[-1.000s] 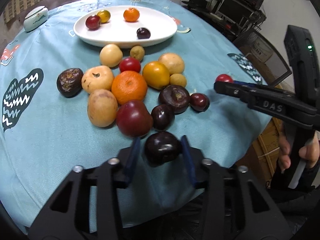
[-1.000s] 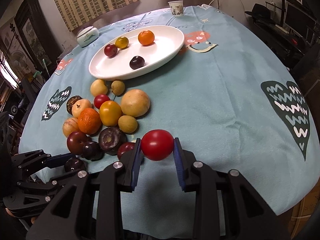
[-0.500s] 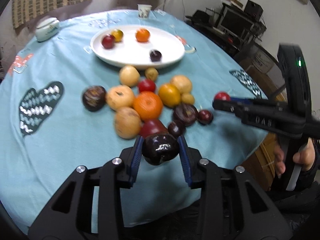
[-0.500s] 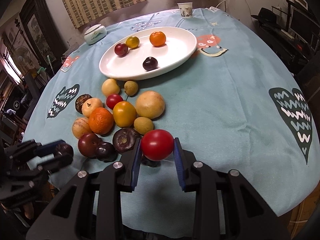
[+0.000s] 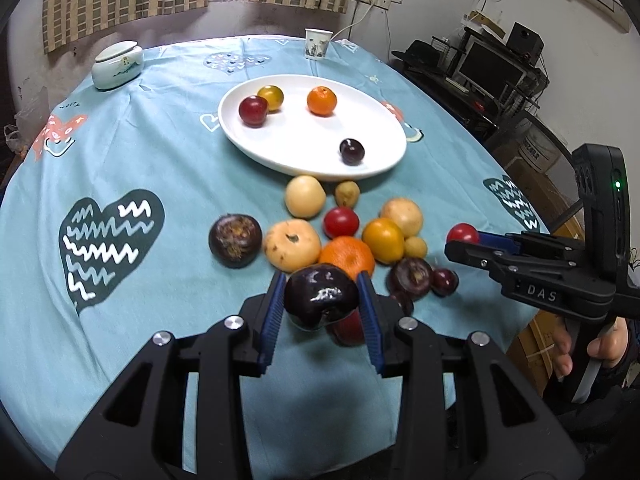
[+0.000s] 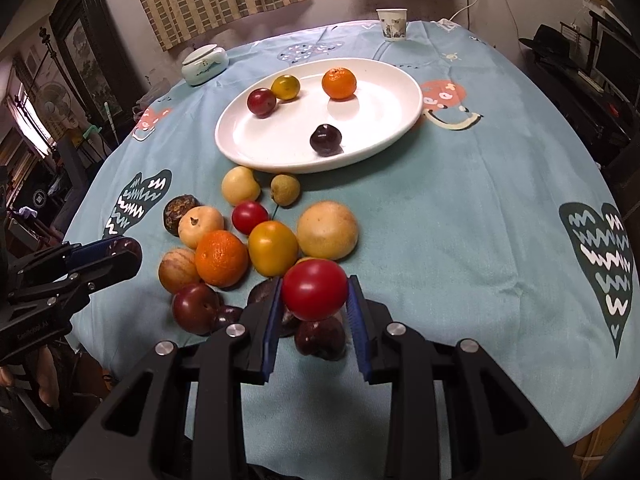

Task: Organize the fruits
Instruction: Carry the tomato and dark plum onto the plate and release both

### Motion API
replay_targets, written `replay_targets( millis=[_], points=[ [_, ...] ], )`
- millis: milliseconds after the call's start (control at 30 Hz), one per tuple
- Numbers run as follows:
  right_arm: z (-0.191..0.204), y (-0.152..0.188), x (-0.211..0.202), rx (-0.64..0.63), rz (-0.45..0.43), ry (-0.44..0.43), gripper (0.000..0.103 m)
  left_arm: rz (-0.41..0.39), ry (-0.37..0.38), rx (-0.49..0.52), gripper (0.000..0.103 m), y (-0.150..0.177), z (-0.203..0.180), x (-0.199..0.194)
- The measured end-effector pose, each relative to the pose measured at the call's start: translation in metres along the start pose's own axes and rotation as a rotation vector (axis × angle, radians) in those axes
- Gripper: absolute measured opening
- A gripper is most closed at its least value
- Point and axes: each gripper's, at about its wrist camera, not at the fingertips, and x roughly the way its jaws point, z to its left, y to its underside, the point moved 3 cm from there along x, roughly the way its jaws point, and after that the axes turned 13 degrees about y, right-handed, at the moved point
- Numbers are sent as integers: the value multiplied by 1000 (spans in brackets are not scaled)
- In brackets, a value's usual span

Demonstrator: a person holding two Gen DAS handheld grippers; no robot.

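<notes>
From my left side, I am in the carrying step: my left jaws (image 5: 322, 300) are pinching a dark plum (image 5: 320, 295), one blue pad pressed on each flank, and the plum hangs clear above the blue cloth of the worktop (image 5: 160, 168). It sits on the near side of the white plate (image 5: 384, 162), with the heap of loose fruit (image 5: 348, 236) lying between it and the plate. The plate holds four fruits, spaced apart, with a wide bare patch in its middle. My left tool tilts downward and forward, aimed over the heap toward the plate. To the right of the heap I see my other tool (image 5: 464, 240) with a red fruit at its tip and my right hand (image 5: 592, 350) wrapped round the handle, off the worktop's edge.

From my right side, my right jaws (image 6: 314, 304) are clamped on a red tomato (image 6: 314, 290), lifted above the near end of the heap (image 6: 256, 236), again on the near side of the plate (image 6: 404, 120). This tool also pitches down and forward. My left tool (image 6: 120, 252) shows at the left, near the worktop's edge, dark plum at its tip.

I judge both picks done and the delivery only begun. The next move calls for carrying each fruit forward over the heap without brushing it, lowering onto the bare part of the plate away from the four already there, and spreading the jaws only once each fruit rests, since round fruit could roll on the plate.
</notes>
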Motion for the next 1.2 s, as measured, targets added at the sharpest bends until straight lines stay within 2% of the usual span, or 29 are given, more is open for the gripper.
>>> replay_targets(
  millis=[367, 667, 933, 1033, 1200],
  points=[
    [6, -25, 8, -24, -10, -13, 32, -26, -22, 31, 36, -38, 8, 5],
    [4, -72, 19, -44, -26, -6, 32, -43, -43, 75, 36, -113, 16, 25],
    [-4, -148, 44, -76, -51, 34, 32, -15, -72, 108, 37, -187, 23, 73],
    [-11, -173, 63, -67, -49, 53, 31, -1, -60, 98, 37, -203, 30, 97],
    [-21, -187, 100, -40, -7, 58, 31, 42, -46, 64, 37, -210, 44, 133]
  ],
)
